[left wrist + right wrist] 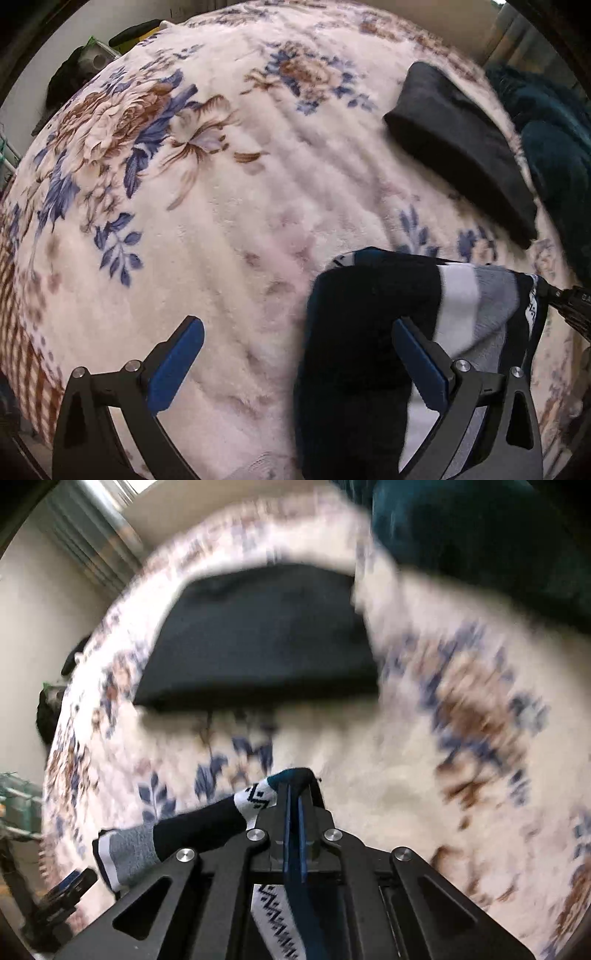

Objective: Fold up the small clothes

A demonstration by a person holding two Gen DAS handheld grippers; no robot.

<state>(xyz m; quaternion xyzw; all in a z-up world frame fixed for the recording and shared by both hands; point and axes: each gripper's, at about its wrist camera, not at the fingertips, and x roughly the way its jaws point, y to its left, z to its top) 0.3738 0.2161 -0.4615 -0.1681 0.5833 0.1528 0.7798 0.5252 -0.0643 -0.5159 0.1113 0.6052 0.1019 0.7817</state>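
Item: one sock, knit, navy body with white and grey bands and a zigzag-patterned cuff, lying half-lifted over the near right part of a bed covered by a floral fleece blanket. It is looking light, limp and stretchy, likely draping wherever unsupported and not fragile; the knit is probably giving good purchase and not sliding between pads. Best holds appear to be the two ends, cuff and toe, where the fabric is doubled and thin enough to pinch. The right tool is clenched on the patterned cuff end of the sock, fabric bunching over and beside its closed blue pads, the banded part trailing away to the left in that view. The left tool is standing fully released, its jaws spread wide, grasping nothing; the sock's dark part is lying beneath and around its right finger, whether touching cannot be told. Beyond the sock, toward the far right of the bed, a dark folded garment is lying flat, well apart from it. A teal plush cloth is bunching at the bed's right edge, just beside that dark piece. The middle and left of the blanket are offering soft, level room for laying the sock out; the right edge is close, so working inward seems safer. Pictures are blurring somewhat.
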